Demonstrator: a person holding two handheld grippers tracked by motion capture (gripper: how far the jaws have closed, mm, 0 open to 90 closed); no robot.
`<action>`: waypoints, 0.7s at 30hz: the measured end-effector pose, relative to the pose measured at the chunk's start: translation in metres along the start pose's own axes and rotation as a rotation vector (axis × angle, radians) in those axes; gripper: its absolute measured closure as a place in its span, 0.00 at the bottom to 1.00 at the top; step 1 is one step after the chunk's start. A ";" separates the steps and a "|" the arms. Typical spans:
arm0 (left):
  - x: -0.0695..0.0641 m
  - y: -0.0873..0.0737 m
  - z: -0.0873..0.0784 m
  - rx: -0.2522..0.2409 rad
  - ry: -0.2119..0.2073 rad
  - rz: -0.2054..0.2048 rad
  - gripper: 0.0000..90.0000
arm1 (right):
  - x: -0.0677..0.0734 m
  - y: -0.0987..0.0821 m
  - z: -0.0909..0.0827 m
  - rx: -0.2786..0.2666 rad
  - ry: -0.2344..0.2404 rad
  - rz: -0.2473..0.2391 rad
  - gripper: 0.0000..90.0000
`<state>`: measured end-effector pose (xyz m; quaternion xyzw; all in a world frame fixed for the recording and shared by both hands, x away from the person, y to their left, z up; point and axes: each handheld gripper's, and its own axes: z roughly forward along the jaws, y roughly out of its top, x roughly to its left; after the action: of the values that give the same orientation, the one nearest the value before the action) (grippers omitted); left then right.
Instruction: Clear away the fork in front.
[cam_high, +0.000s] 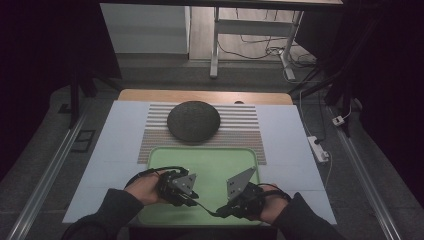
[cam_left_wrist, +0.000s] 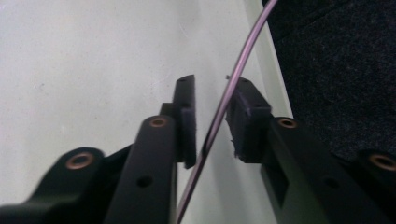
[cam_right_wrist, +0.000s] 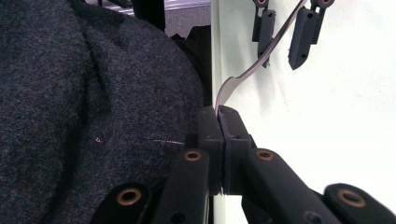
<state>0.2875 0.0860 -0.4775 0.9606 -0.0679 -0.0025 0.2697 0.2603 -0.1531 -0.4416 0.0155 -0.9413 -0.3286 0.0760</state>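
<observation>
Right gripper (cam_right_wrist: 219, 116) fingers (cam_right_wrist: 208, 128) pinched tight on spoon (cam_right_wrist: 261, 56) bowl end; left gripper (cam_left_wrist: 212, 116) fingers (cam_left_wrist: 187, 116) straddled the handle, gap visible, not clamped yet. Spoon held low over green tray (cam_high: 210, 165), near front edge. Handover half done; left clamp and right release left, apparently.

The thin metal utensil (cam_right_wrist: 261, 56) has one end hidden between the right gripper (cam_right_wrist: 218, 114) fingers. In the left gripper view its ends are cut off, so its kind stays unclear.
</observation>
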 end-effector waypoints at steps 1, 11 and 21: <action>0.000 0.000 0.000 0.000 0.001 0.004 0.83 | -0.001 0.000 0.000 0.000 0.002 0.000 0.99; -0.004 0.000 0.004 0.028 -0.010 0.083 0.90 | -0.002 -0.001 0.003 0.003 0.021 -0.008 0.98; -0.004 -0.006 0.005 0.004 -0.074 0.102 0.95 | -0.008 -0.006 0.001 -0.039 -0.025 0.028 0.89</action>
<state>0.2839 0.0892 -0.4851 0.9557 -0.1268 -0.0243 0.2646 0.2680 -0.1566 -0.4478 -0.0035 -0.9357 -0.3460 0.0690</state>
